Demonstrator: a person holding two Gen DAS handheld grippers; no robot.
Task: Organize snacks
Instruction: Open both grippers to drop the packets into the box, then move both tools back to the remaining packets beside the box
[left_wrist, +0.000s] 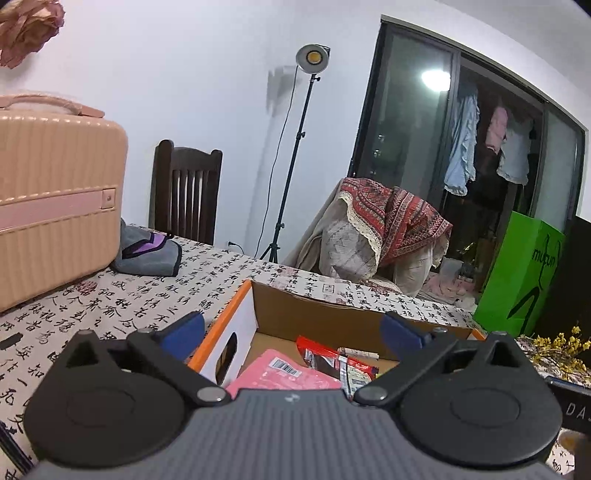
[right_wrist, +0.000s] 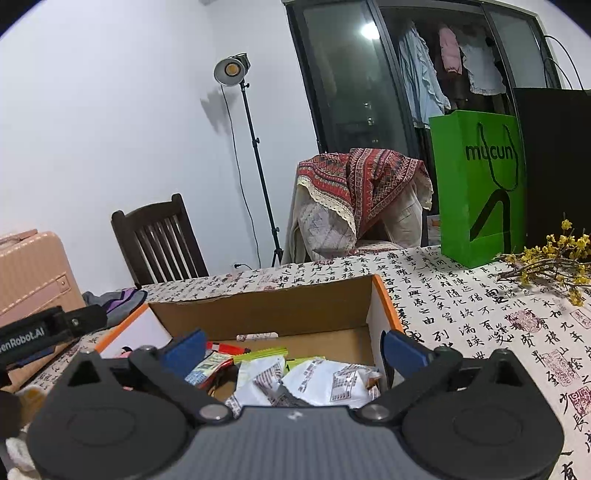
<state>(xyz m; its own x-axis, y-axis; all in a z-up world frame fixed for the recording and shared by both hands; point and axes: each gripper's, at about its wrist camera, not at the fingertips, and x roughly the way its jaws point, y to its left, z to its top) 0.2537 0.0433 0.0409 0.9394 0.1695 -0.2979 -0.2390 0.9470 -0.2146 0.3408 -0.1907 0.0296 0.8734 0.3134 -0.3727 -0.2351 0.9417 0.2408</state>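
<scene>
Left gripper (left_wrist: 291, 332) spread wide, right gripper (right_wrist: 293, 349) likewise, both empty, snack packets (right_wrist: 317, 380) in cardboard box (right_wrist: 258, 314) half hidden behind them

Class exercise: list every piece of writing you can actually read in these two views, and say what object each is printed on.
"mucun": green paper bag.
"enRobot.AI", start cut off: black device at the left edge of the right wrist view.
"DA", cut off: dark object at the right edge of the left wrist view.
Calligraphy on the tablecloth: too distorted to read.
Snack packets and barcode label: too small.

My room is evenly and coolly lit. A ceiling light glares in the dark window glass (left_wrist: 436, 79). The stand lamp (right_wrist: 231, 70) throws a soft shadow on the wall. Fisheye bends the edges; corners go black.
</scene>
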